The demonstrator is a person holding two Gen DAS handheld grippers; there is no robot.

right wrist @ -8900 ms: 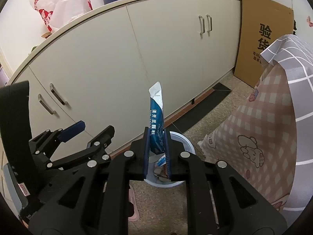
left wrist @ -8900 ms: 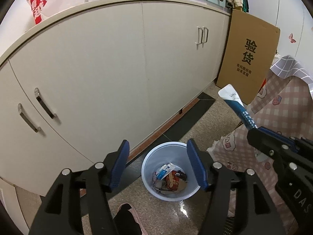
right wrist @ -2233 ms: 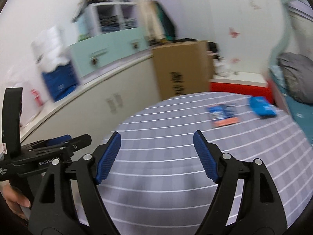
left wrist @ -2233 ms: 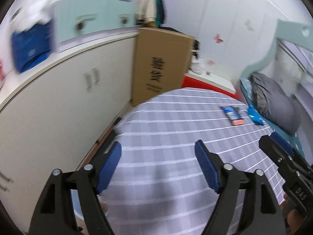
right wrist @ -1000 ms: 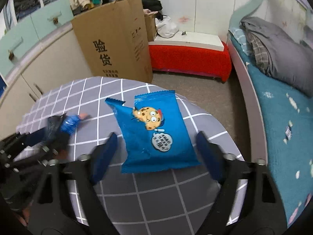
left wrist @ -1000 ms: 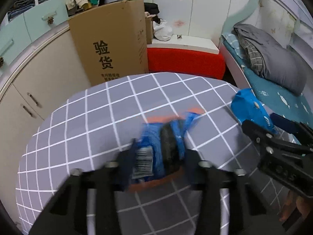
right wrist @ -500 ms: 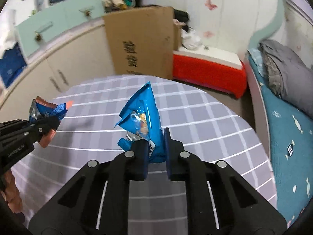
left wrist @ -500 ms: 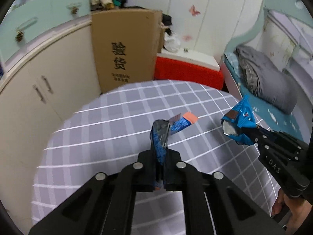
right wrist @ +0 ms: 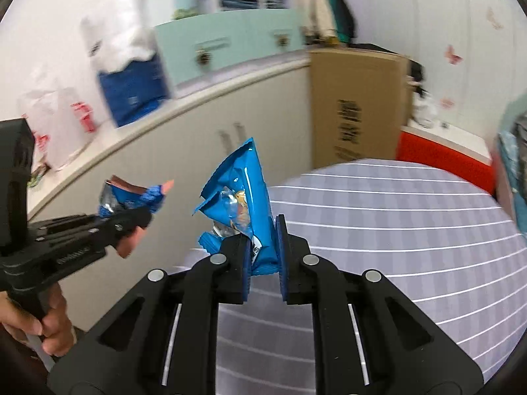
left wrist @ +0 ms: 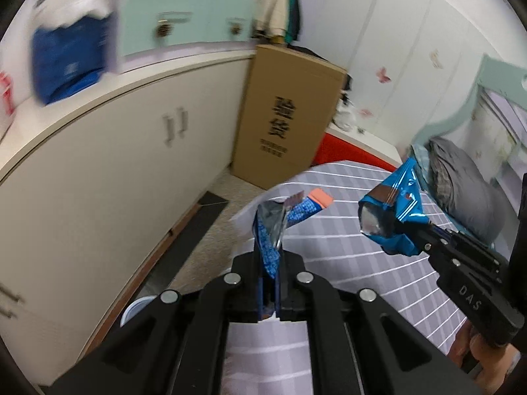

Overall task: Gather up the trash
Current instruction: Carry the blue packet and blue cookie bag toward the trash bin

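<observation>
We see a round table (right wrist: 411,230) under a grey checked cloth (left wrist: 378,283), its top bare. At nine o'clock, on the floor (left wrist: 210,247), a bin's (left wrist: 136,307) rim peeks out.

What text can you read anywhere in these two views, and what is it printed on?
"验货": large black characters on the cardboard box.
Smaller lines under them: too blurred to read.
"DAS": on the body of the right hand-held gripper.
Print on the dark blue wrapper and the blue snack bag: unreadable.
Red print on the white plastic bag: blurred.
</observation>
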